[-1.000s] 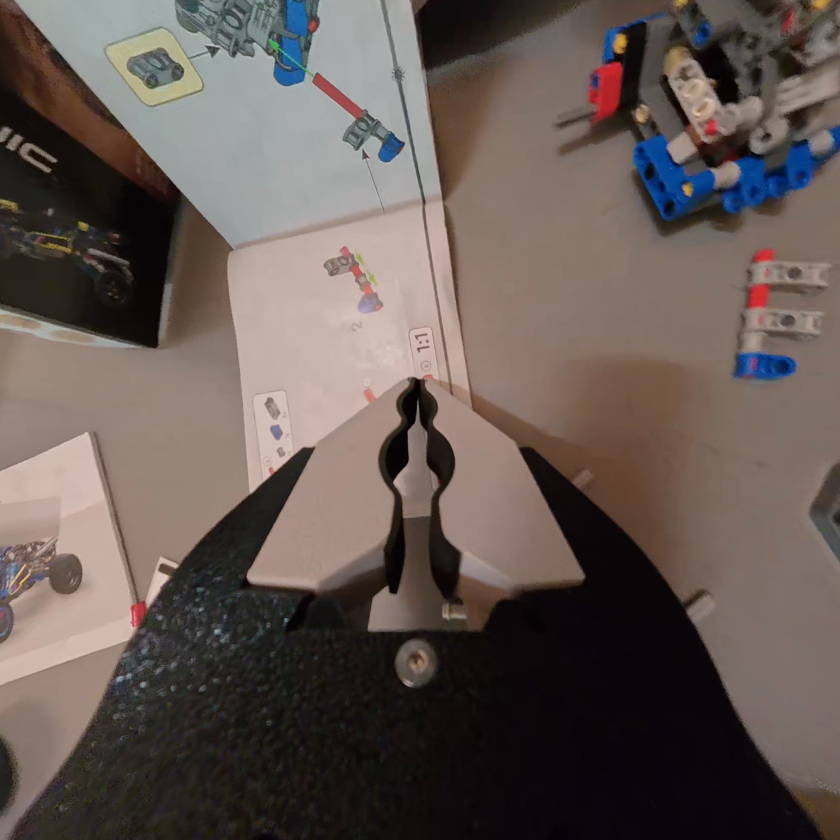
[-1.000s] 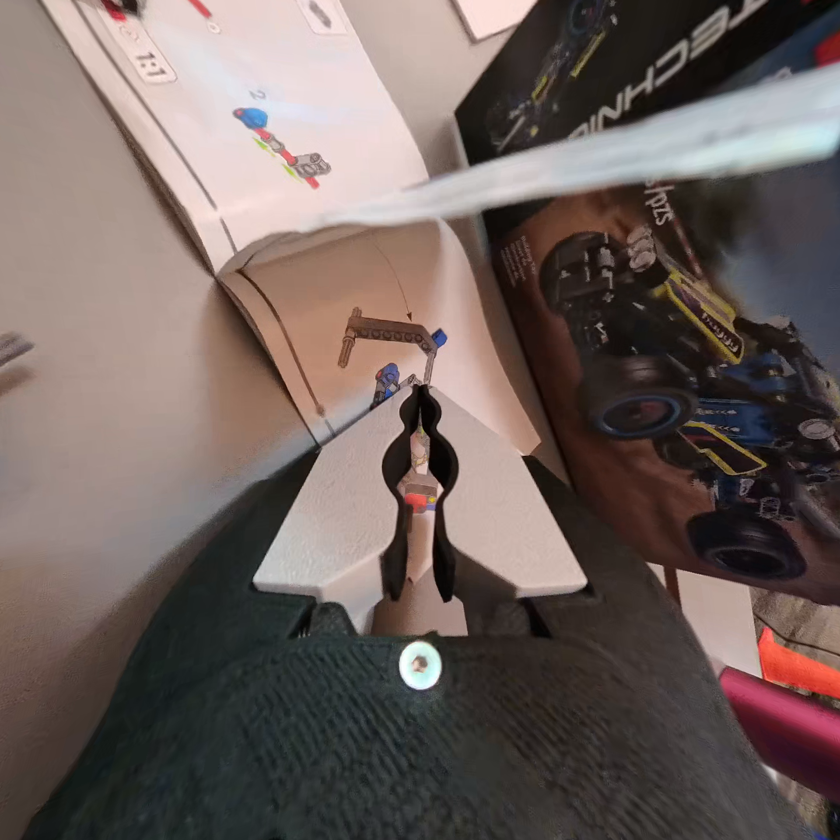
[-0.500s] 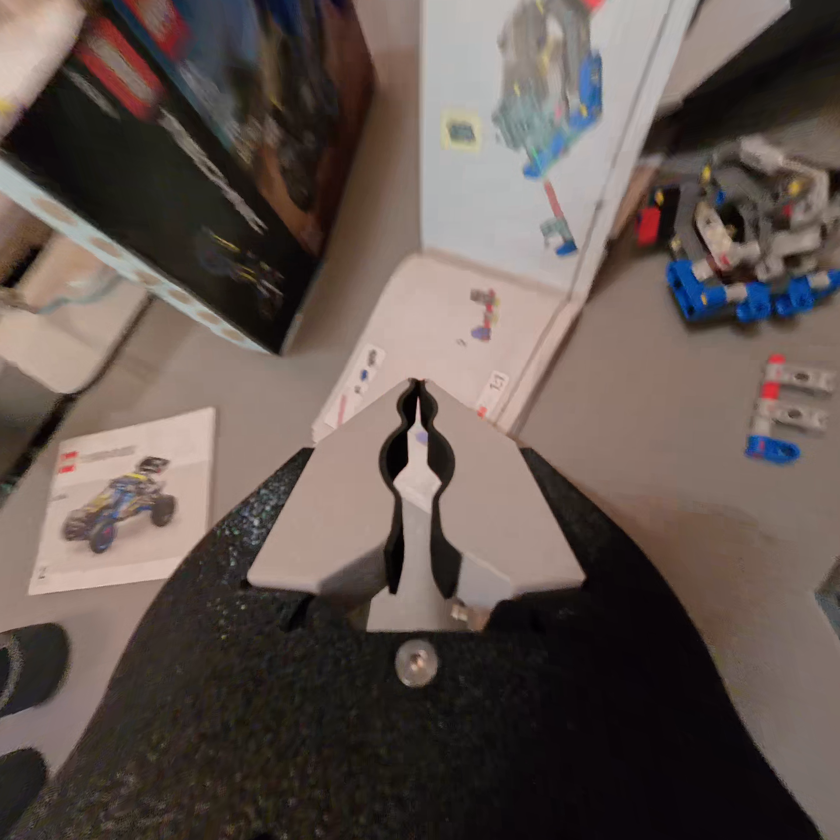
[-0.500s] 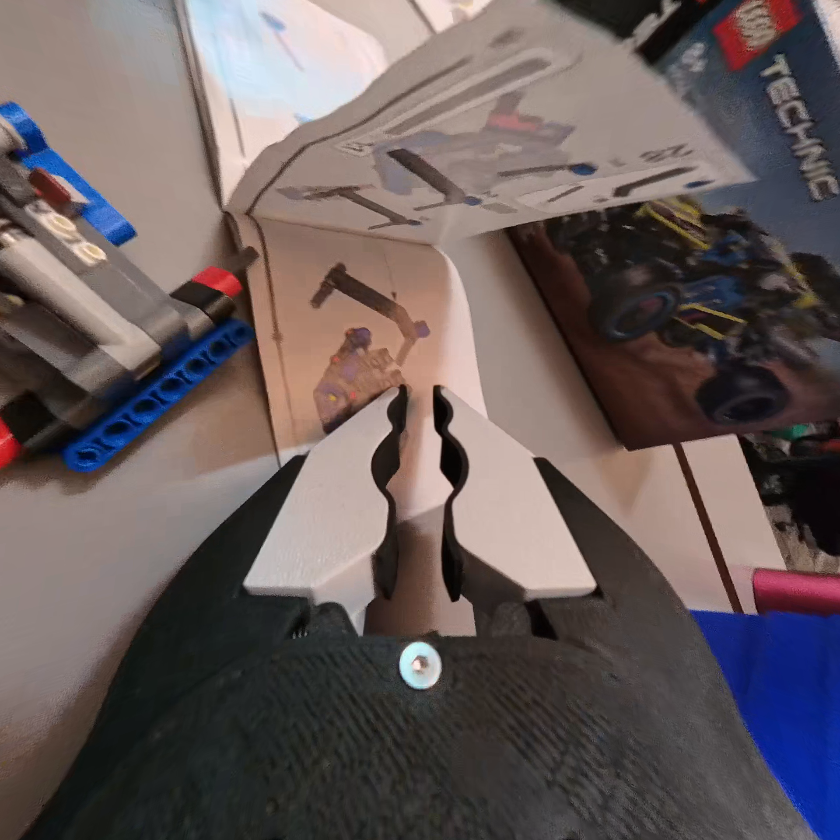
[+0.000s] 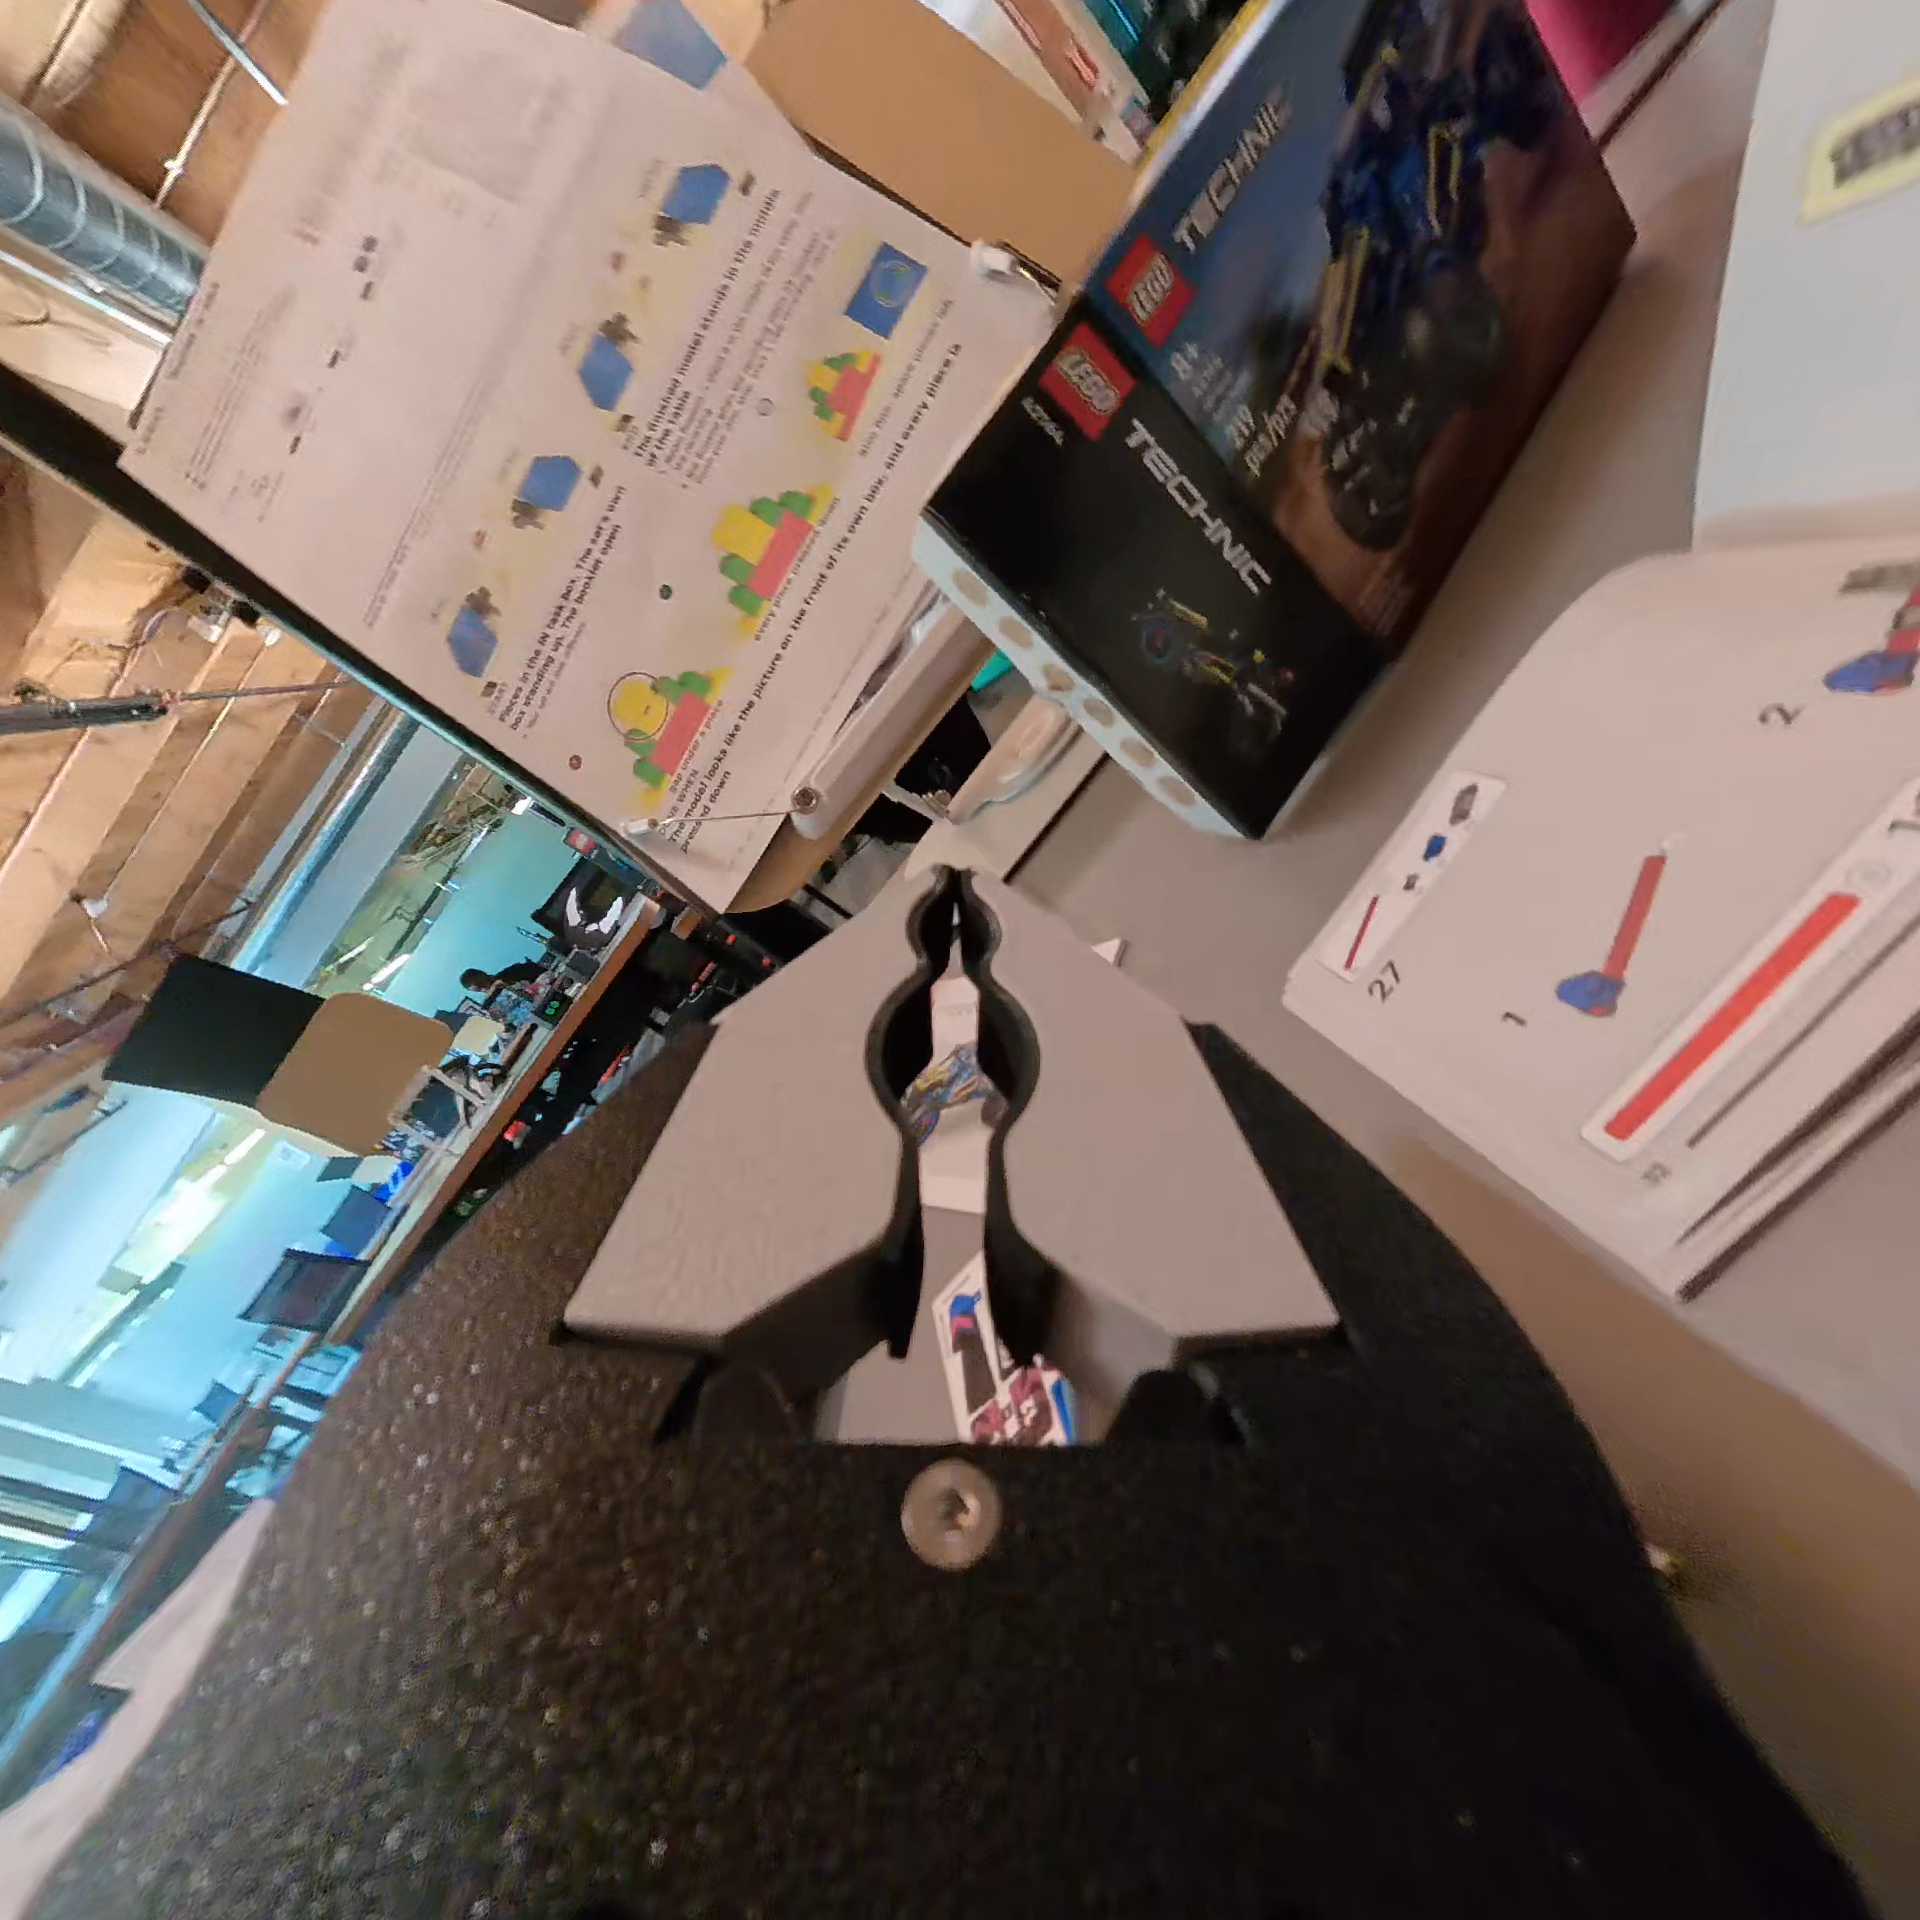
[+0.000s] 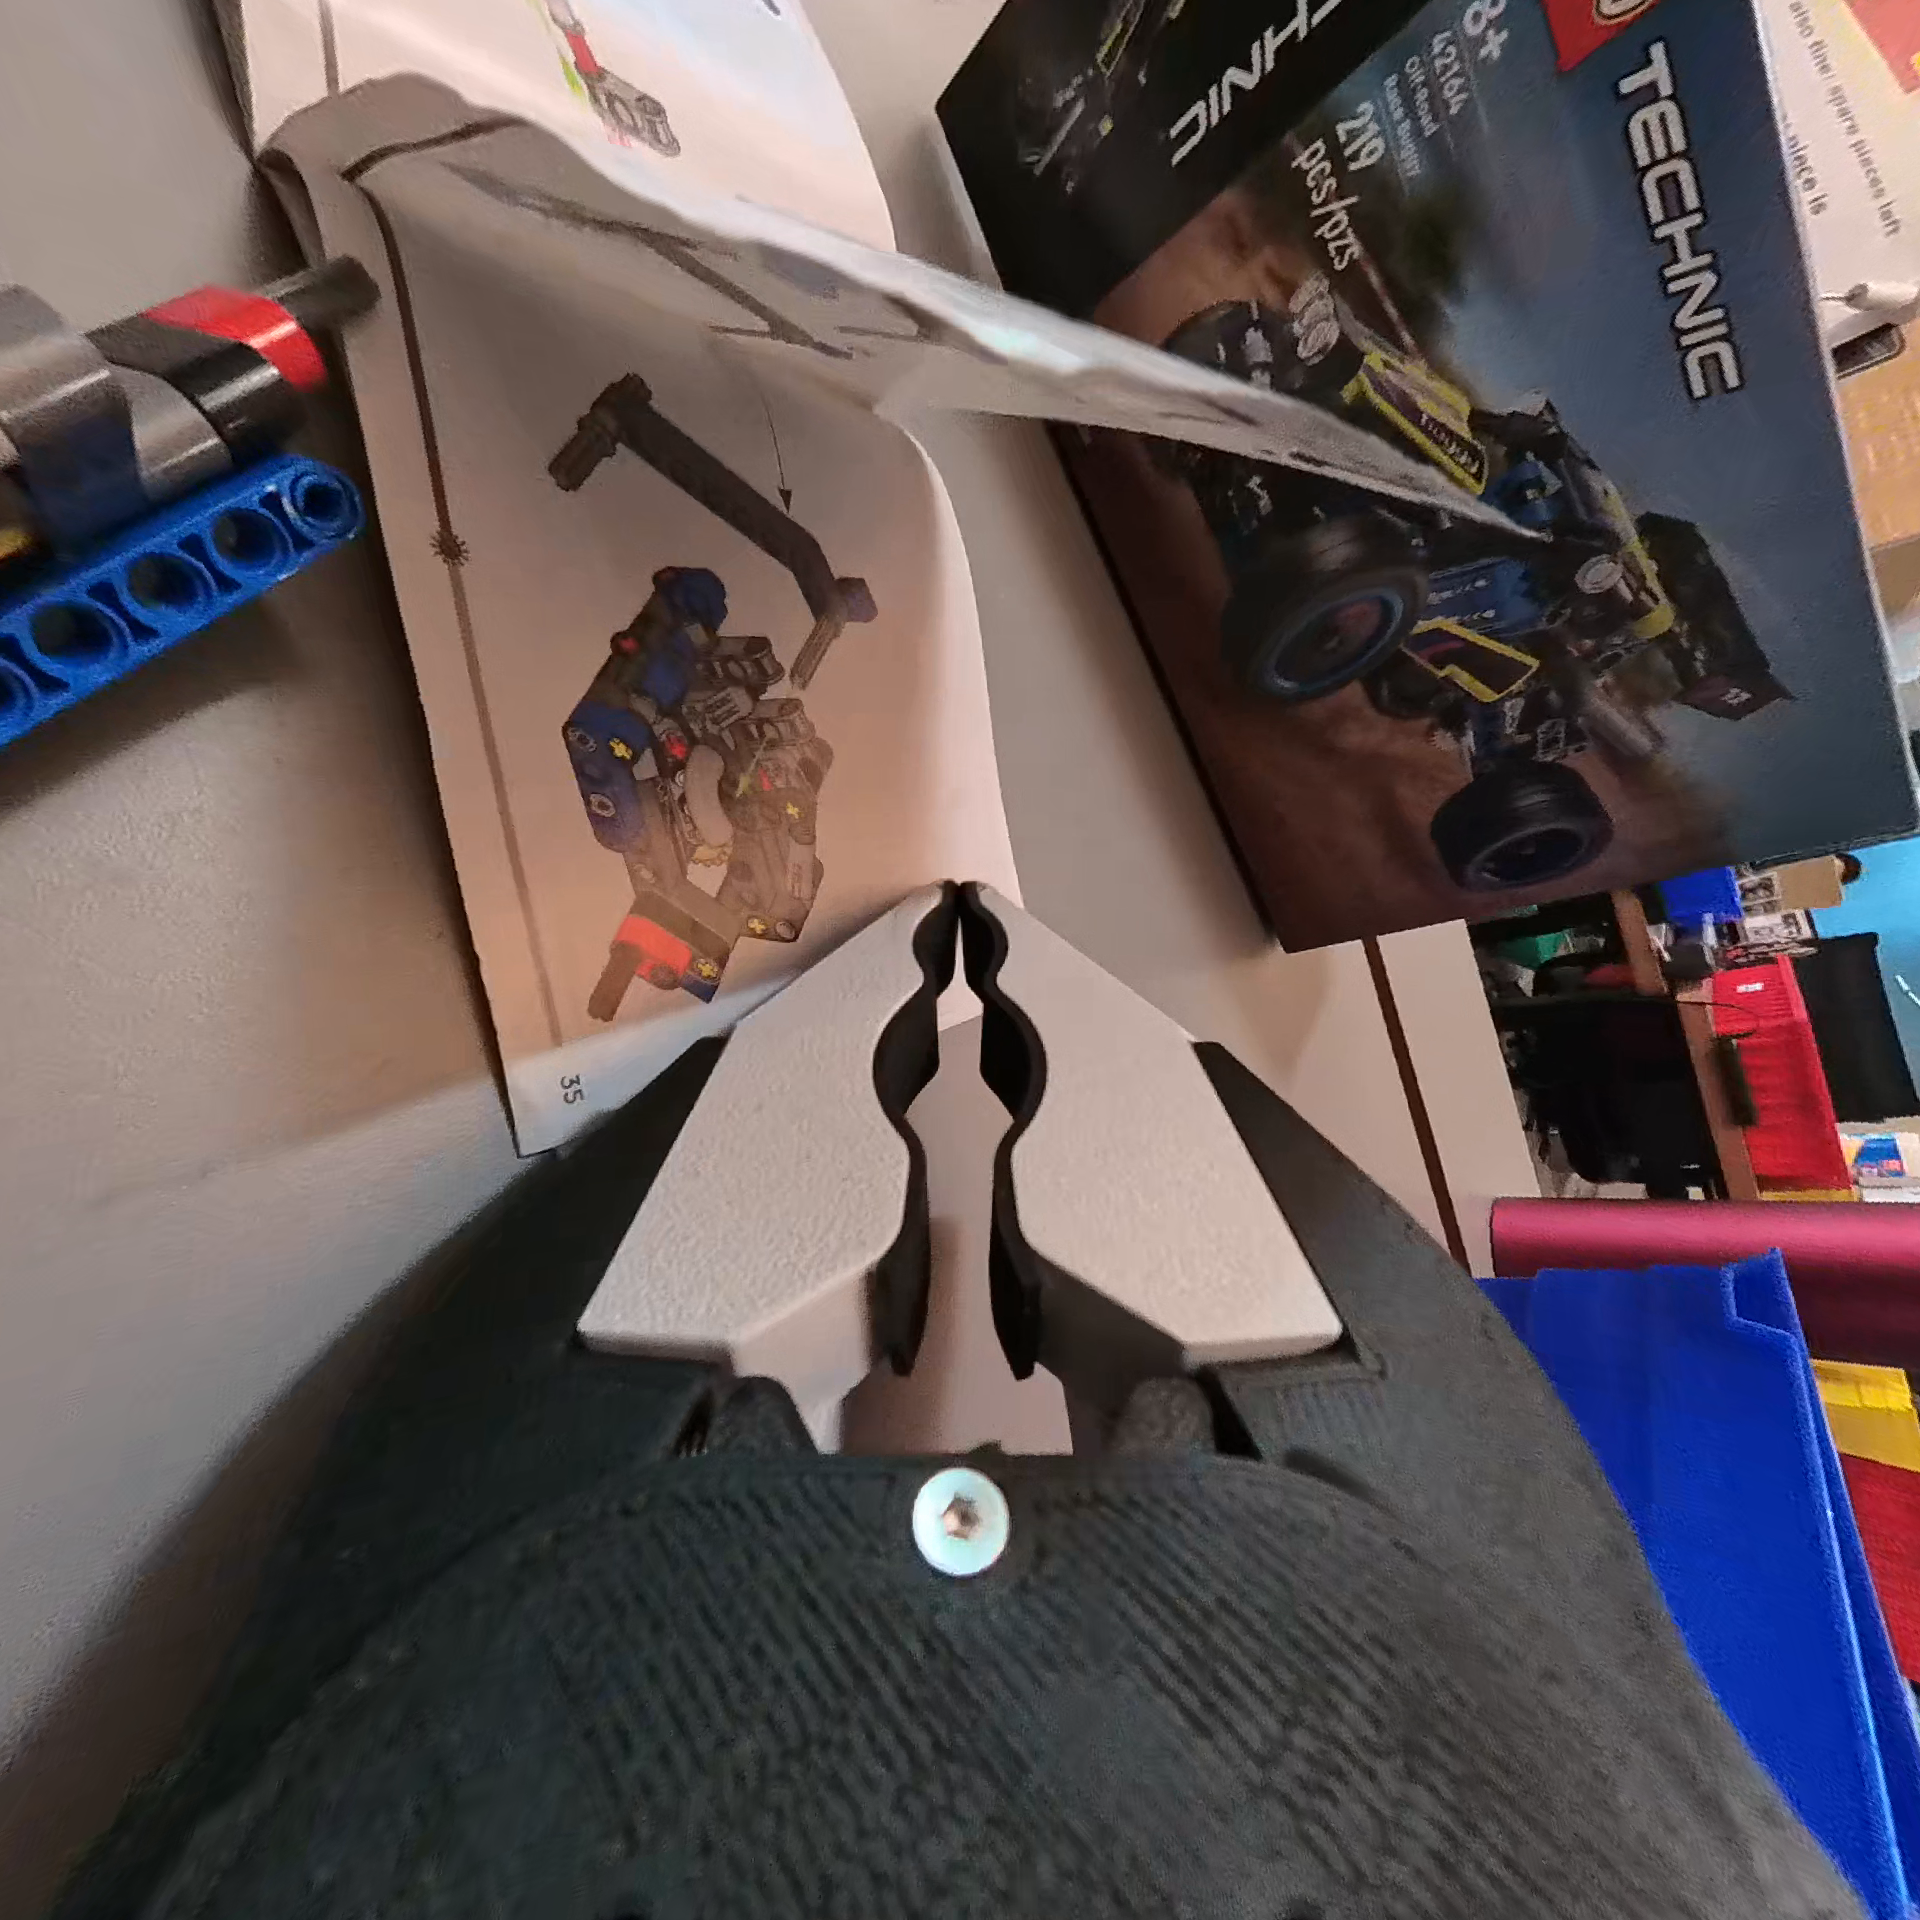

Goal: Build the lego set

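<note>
Lego booklet [image 6: 675,644] lies beyond both empty tools, left [image 5: 954,883] and right [image 6: 956,896], tips together

Writing was legible but is not copied here. Printed lettering, logo marks and figures stood on the dark set box [image 5: 1299,436] leaning by the table edge. Page and step figures sat on the open instruction booklet [image 6: 675,727]. Lines of small print ran across the white printed sheet [image 5: 540,416] clipped up behind, and blurred dark lettering marked a yellow label [image 5: 1870,145] on the table.
</note>
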A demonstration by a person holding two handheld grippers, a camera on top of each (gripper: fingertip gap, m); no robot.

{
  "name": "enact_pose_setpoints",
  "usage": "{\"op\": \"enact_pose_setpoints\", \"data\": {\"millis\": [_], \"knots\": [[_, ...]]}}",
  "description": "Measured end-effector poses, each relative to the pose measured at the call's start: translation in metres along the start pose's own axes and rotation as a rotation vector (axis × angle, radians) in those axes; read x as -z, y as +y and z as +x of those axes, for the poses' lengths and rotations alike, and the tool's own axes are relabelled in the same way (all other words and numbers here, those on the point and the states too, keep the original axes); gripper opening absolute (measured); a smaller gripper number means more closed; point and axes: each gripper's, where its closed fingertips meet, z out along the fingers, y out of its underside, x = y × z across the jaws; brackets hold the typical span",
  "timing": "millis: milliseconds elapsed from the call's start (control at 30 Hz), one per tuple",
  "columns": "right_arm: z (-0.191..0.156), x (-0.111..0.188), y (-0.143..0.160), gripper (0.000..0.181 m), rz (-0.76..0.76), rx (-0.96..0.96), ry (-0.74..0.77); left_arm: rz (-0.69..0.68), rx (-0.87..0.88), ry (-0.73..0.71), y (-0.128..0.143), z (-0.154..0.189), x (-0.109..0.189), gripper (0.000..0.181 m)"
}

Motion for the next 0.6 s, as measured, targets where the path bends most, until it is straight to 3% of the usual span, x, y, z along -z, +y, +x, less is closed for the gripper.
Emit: {"op": "enact_pose_setpoints", "data": {"millis": [167,600], "knots": [[0.0,-0.001,0.001,0.0,-0.009,0.05,0.023,0.07,-0.016,-0.056,-0.006,-0.004,0.002,0.0],[0.005,-0.002,-0.001,0.0,0.014,0.013,0.061,0.048,0.063,-0.081,0.007,-0.012,0.0,0.0]]}}
